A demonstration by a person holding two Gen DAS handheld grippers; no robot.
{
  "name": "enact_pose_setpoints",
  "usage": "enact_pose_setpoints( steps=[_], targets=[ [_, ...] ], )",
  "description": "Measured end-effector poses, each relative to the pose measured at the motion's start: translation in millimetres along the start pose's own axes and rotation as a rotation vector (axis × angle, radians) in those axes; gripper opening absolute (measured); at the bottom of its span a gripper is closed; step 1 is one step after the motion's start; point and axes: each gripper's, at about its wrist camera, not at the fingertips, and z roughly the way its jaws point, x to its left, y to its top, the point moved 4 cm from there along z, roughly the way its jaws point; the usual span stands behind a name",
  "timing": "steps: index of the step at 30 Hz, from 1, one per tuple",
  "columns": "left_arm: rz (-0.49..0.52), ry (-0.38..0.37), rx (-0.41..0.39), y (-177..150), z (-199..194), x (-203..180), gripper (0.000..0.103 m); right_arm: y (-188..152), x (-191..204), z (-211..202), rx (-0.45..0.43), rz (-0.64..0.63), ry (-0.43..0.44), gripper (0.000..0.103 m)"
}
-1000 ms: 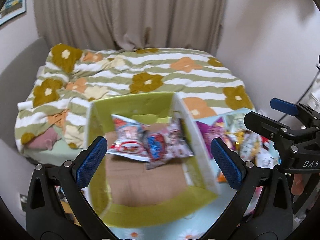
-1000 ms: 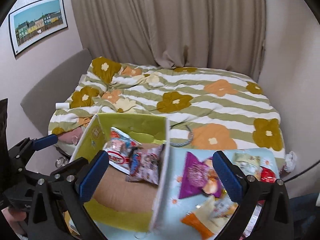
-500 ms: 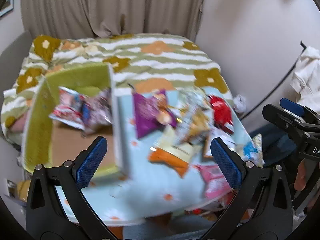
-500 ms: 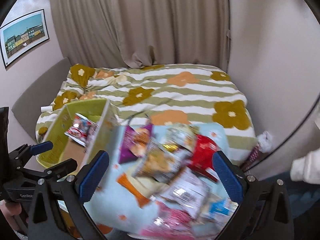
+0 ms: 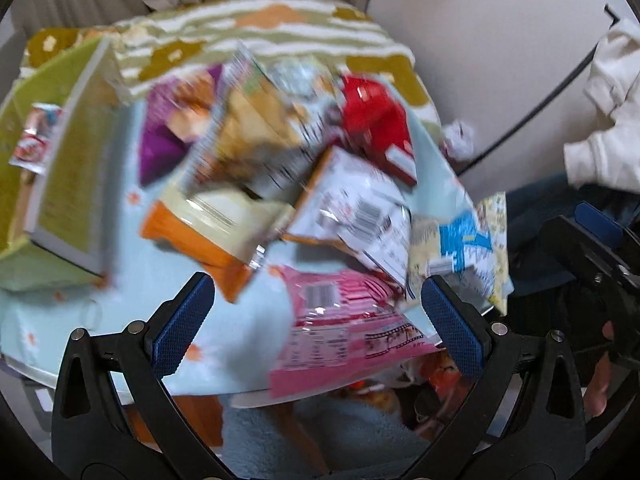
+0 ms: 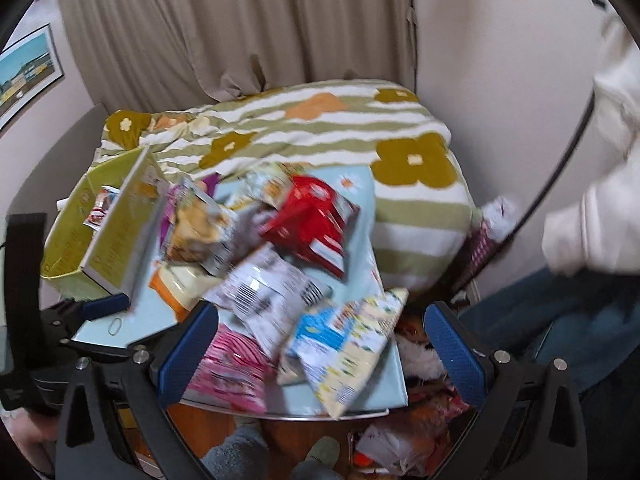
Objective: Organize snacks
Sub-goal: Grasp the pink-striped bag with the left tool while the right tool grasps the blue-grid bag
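A pile of snack bags lies on a light blue table [image 5: 168, 276]: a pink bag [image 5: 344, 332], a white barcode bag [image 5: 360, 204], a red bag [image 5: 376, 124], a purple bag [image 5: 160, 148], an orange-and-cream bag [image 5: 208, 224] and a blue-yellow bag [image 5: 464, 248]. A green box [image 5: 68, 152] at the left holds a red-white snack [image 5: 36, 136]. My left gripper [image 5: 316, 320] is open and empty over the pink bag. My right gripper [image 6: 320, 344] is open and empty over the blue-yellow bag [image 6: 348, 344] and the pink bag [image 6: 232, 364].
A bed with a green striped flower duvet [image 6: 320, 128] stands behind the table. Curtains [image 6: 248, 28] hang beyond it. More packets lie on the floor [image 6: 400, 440] under the table's right edge. A white garment [image 6: 592, 208] hangs at right.
Both grippers have swung from the green box to the right and lower, toward the snack pile. Both views are motion-blurred. Both grippers stay open and empty.
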Motion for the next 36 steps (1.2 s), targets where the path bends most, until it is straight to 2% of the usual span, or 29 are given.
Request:
enact_pose_setpoints(
  steps=[6,12,18,23,33,36],
  targets=[
    [-0.013,-0.005,0.081,-13.3,41.7,-6.5,0.103,-22.5,-20.0,26.0,0.035,0.068,0.030,0.103],
    [-0.028,-0.010,0.146,-28.5,70.9,-7.2,0.103,-32.8,-19.9,45.1,0.046,0.058,0.036,0.103],
    [-0.026,-0.004,0.193,-46.0,85.2,-9.8,0.095,-36.3,-14.9,61.8,0.065,0.042,0.062,0.096],
    [-0.036,-0.011,0.190,-54.8,87.2,-7.1,0.085,-37.7,-9.0,71.9,0.079,0.025,0.077,0.091],
    [-0.053,0.014,0.163,-59.2,73.4,-2.3,0.083,-36.5,-2.3,92.2,0.102,0.013,0.097,0.088],
    [-0.065,0.021,0.155,-58.5,71.1,-0.9,0.083,-37.9,-1.9,99.5,0.124,0.020,0.110,0.081]
  ],
)
